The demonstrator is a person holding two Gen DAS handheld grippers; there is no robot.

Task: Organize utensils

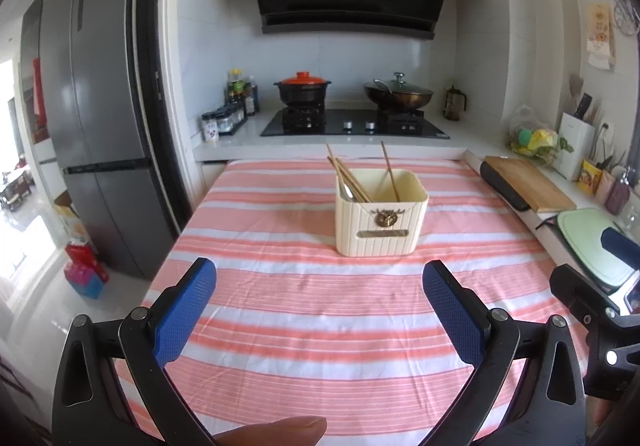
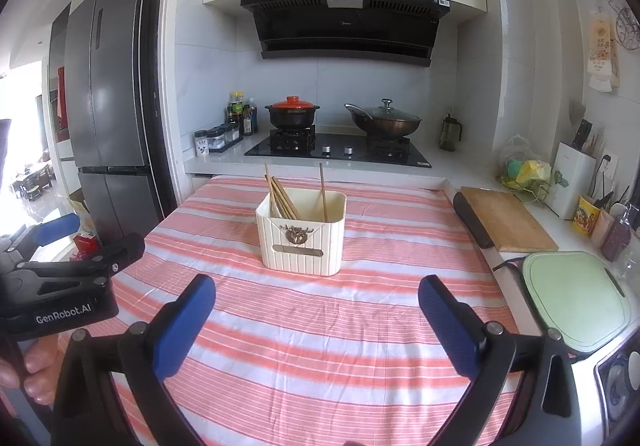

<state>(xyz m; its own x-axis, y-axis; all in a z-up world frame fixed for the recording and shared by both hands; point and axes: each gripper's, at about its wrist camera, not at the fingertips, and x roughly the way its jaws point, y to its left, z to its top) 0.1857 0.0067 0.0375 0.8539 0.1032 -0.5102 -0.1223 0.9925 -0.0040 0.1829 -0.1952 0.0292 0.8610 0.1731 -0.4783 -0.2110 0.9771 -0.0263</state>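
Your left gripper (image 1: 320, 286) has its jaws spread wide, gripping nothing, and your right gripper (image 2: 317, 298) is just as wide and empty. Ahead of both, bare striped cloth (image 1: 280, 310) covers the bench right up to the cream holder (image 1: 380, 221). The bench's right edge butts against a counter carrying a cutting board (image 1: 528, 181). Inside the holder, several chopsticks (image 1: 348, 177) lean left and one stands apart on the right; a spoon seems tucked behind them, hard to confirm.
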